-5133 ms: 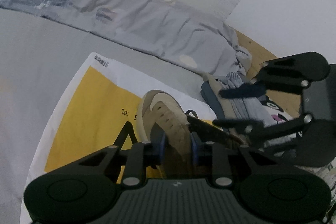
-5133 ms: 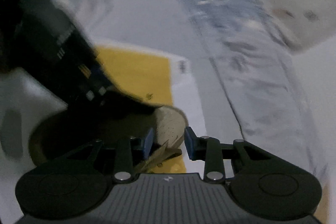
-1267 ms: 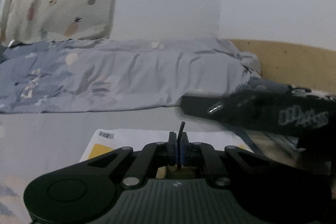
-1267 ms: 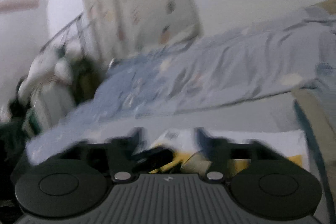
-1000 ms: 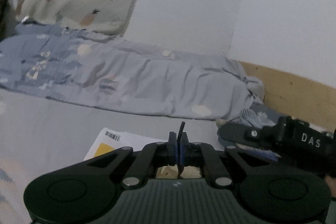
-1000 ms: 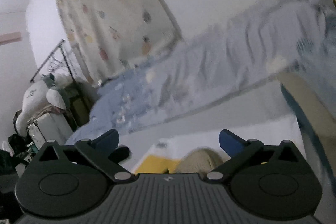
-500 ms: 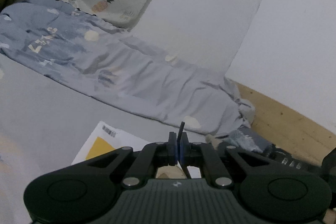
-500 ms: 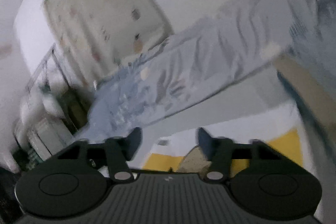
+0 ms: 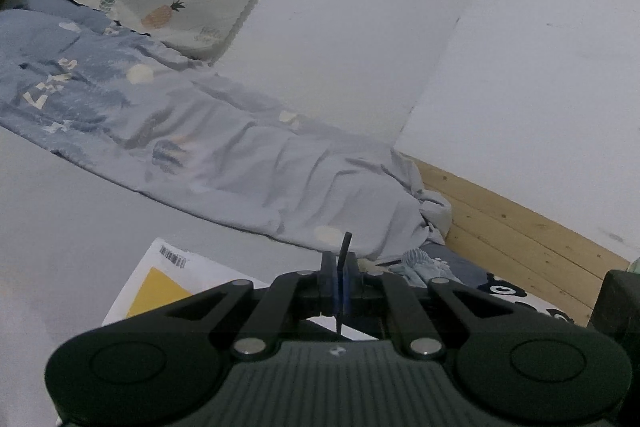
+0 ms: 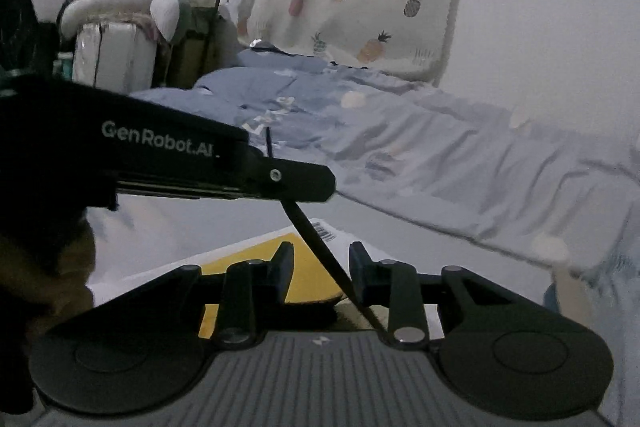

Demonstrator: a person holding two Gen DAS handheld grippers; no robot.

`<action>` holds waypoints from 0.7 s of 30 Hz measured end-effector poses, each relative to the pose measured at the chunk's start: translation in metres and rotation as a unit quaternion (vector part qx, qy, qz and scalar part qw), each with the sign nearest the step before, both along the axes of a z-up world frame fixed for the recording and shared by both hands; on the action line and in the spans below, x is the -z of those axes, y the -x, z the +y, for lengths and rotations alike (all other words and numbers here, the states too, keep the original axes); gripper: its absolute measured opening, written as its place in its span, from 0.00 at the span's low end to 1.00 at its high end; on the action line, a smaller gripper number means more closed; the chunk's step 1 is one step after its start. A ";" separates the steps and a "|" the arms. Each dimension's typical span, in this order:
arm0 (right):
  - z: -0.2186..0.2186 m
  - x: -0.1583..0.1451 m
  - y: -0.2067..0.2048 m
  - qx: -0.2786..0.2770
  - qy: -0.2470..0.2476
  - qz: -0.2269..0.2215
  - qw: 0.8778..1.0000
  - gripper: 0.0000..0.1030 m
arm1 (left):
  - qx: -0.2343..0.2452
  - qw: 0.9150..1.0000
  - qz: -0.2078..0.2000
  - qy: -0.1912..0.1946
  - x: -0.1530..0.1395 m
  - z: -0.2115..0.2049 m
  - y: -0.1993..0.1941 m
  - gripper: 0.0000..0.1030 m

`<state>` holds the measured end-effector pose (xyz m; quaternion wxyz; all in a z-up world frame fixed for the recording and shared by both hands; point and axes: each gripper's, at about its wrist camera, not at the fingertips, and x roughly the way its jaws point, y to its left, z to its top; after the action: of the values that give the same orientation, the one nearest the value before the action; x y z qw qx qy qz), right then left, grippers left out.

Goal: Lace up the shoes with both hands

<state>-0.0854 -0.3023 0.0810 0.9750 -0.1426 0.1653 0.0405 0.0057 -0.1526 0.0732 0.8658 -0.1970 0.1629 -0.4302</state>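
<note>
My left gripper point(image 9: 339, 283) pinches the black shoelace point(image 10: 316, 245) taut, so my right gripper point(image 10: 320, 267), jaws narrowing around it, can regrip.

The left gripper point(image 9: 339, 281) is seen closed tight on a dark shoelace point(image 9: 345, 245), whose tip is stood up above the fingers. A yellow and white envelope point(image 9: 160, 285) is laid on the grey bed point(image 9: 60, 219), a rumpled blue quilt point(image 9: 224, 155) behind.
</note>
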 end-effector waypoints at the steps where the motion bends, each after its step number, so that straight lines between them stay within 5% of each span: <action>1: 0.004 0.001 0.002 -0.001 0.009 -0.004 1.000 0.29 | 0.001 1.000 0.000 0.000 0.000 0.000 0.000 0.02; 5: 0.018 0.005 0.012 -0.003 0.037 -0.023 0.999 0.02 | 0.003 1.000 0.001 0.000 0.001 0.001 -0.001 0.02; 7: 0.018 0.005 0.014 -0.002 0.035 -0.026 0.999 0.00 | -0.004 1.000 0.000 -0.007 0.001 0.001 -0.001 0.04; 8: 0.017 0.005 0.014 0.001 0.033 -0.029 0.999 0.00 | -0.011 1.000 -0.001 -0.013 0.001 0.001 -0.001 0.08; 10: 0.008 0.002 0.014 0.018 0.009 -0.037 0.999 0.00 | -0.026 0.999 0.003 -0.030 0.003 0.002 -0.002 0.35; 14: -0.029 -0.008 0.011 0.059 -0.105 -0.041 0.992 0.00 | -0.015 0.994 0.005 -0.111 0.008 -0.008 -0.004 0.34; 17: -0.059 -0.015 0.009 0.081 -0.177 -0.038 0.980 0.00 | 0.020 0.982 -0.011 -0.189 0.014 -0.028 0.003 0.32; 19: -0.072 -0.019 0.008 0.087 -0.195 -0.039 0.976 0.00 | 0.036 0.974 -0.021 -0.223 0.019 -0.041 0.009 0.16; 21: -0.076 -0.022 0.004 0.086 -0.194 -0.040 0.976 0.00 | 0.035 0.966 -0.039 -0.252 0.022 -0.052 0.017 0.12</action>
<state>-0.0895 -0.3785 0.1033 0.9897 0.0628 0.1272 -0.0177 -0.0111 -0.2047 0.0510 0.8777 0.0504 0.2393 -0.4121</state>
